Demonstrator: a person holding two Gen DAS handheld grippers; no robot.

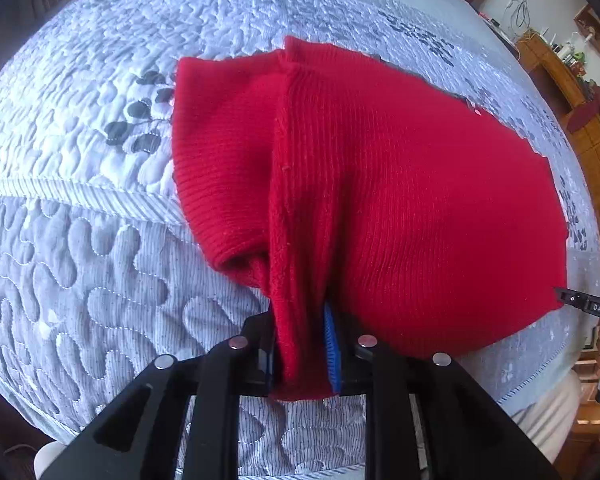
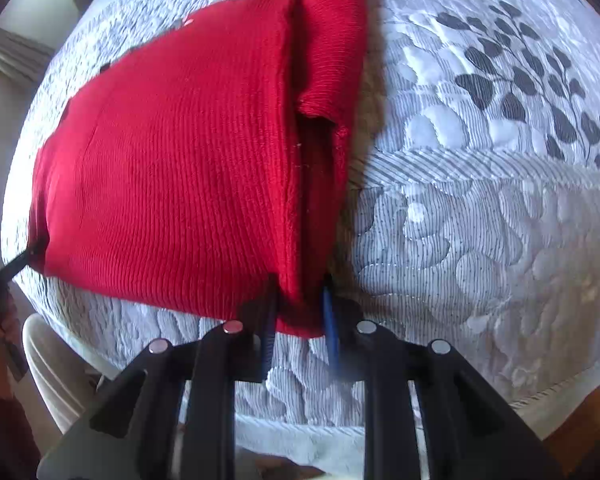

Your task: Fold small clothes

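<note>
So the biggest thing ahead of both claws is the quilted bedspread (image 1: 80, 264), pale grey-white with wavy stitching, a striped band and some dark leaf prints; it looks like a bed to me.

Spread on it, running straight out from my claws, is the red sweater (image 1: 400, 184). It's a fine ribbed knit, bright red, lying mostly flat with a seam ridge running away from the left claw (image 1: 304, 356). A sleeve (image 1: 220, 160) is folded onto the bedspread on the outer side of that seam, cuff end nearest the claw. A few small dark dots show along the far edge; I can't tell what they are.

Left claw is pinching the near corner of the sweater, fabric bunched between the blue pads. Right claw (image 2: 300, 332) has the other near corner between its pads too, the hem hanging just past them. Both corners look slightly lifted off the bedspread.
</note>
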